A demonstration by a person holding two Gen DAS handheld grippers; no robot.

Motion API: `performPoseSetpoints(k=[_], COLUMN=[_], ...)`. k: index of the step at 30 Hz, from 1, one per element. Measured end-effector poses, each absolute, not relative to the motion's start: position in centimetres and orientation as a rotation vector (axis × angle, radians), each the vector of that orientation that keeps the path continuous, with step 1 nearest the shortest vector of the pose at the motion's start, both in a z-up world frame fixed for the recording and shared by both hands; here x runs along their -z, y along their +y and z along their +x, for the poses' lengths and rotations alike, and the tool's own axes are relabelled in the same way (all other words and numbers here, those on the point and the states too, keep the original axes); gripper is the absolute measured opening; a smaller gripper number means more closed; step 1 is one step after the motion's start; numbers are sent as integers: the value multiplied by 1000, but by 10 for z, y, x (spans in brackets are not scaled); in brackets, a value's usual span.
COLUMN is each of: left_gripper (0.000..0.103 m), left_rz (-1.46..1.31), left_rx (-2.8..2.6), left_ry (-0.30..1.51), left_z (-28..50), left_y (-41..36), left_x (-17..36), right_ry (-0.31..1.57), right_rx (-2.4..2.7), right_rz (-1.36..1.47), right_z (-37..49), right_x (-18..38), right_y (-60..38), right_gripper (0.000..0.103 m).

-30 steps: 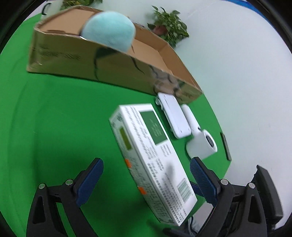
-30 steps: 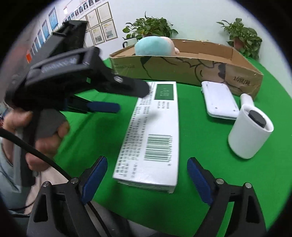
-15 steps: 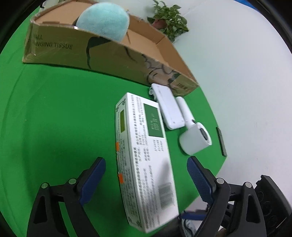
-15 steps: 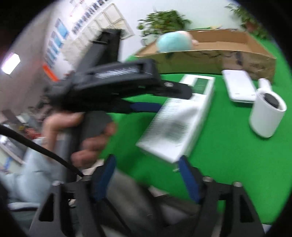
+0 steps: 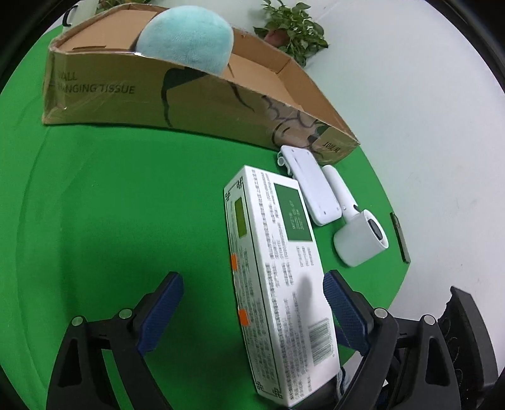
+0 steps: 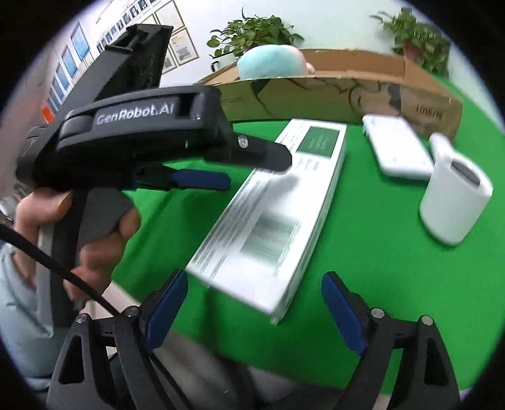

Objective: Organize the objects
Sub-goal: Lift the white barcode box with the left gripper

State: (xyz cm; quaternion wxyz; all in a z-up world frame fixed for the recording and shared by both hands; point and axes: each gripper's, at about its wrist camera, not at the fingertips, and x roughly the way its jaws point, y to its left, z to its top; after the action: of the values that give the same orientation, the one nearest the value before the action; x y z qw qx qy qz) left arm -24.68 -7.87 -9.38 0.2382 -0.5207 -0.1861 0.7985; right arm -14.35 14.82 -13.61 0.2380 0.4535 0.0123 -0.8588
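Note:
A long white carton with a green label [image 5: 277, 277] lies flat on the green table [image 5: 110, 205]. My left gripper [image 5: 252, 312] hovers over its near half. The jaws stand wide on either side and the pads are off it. In the right wrist view the carton [image 6: 277, 205] is blurred. My right gripper [image 6: 255, 309] sits at its near end with its jaws opening, and its pads do not press on the carton. My left gripper [image 6: 255, 172] reaches in from the left, held by a hand [image 6: 94, 233]. A teal plush [image 5: 189, 41] sits in the cardboard box [image 5: 126, 94].
A flat white device [image 5: 315, 186] and a white roller with a handle [image 5: 359, 239] lie right of the carton. A dark strip [image 5: 400, 236] lies at the table's right edge. Potted plants [image 5: 293, 28] stand behind the cardboard box. Bare green cloth spreads to the left.
The right wrist view has swung left, so the left gripper and the hand fill more of it. The left jaws have narrowed slightly. The carton still lies on the table.

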Motion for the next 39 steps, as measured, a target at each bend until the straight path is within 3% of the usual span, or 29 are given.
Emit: performPoseSetpoints(k=[7, 9, 12, 19, 24, 27, 28, 35, 39], left_gripper=[87, 82, 69, 69, 71, 63, 55, 45, 38], left_rz=[-1419, -1427, -1442, -1417, -1416, -1441, -1449, -1400, -1308], left_rx=[-2133, -2097, -1974, -1906, -1891, -1913, -1930, -1984, -1984], left_ry=[-531, -540, -540, -582, -708, -692, -671, -652, -602], left_z=[-255, -254, -245, -192, -192, -192, -192, -186, -188], left_y=[-72, -66, -51, -25, -37, -37, -34, -33, -27], left_x=[97, 99, 104, 109, 115, 113, 112, 98, 68], right_ry=[13, 27, 5, 14, -186, -284, -267, -153, -214], right_rx=[2431, 2461, 2438, 2393, 2286, 2249, 2263, 2324, 2355], right_rz=[1269, 1263, 1263, 1295, 1302, 1253, 1237, 1208, 1191], right_z=[-153, -150, -140, -86, -87, -90, -90, -85, -93], right_x=[142, 143, 142, 136, 133, 131, 129, 123, 114], right_y=[144, 147, 159, 177, 190, 188, 185, 173, 178], right_gripper=[83, 70, 69, 69, 69, 68, 68, 64, 62])
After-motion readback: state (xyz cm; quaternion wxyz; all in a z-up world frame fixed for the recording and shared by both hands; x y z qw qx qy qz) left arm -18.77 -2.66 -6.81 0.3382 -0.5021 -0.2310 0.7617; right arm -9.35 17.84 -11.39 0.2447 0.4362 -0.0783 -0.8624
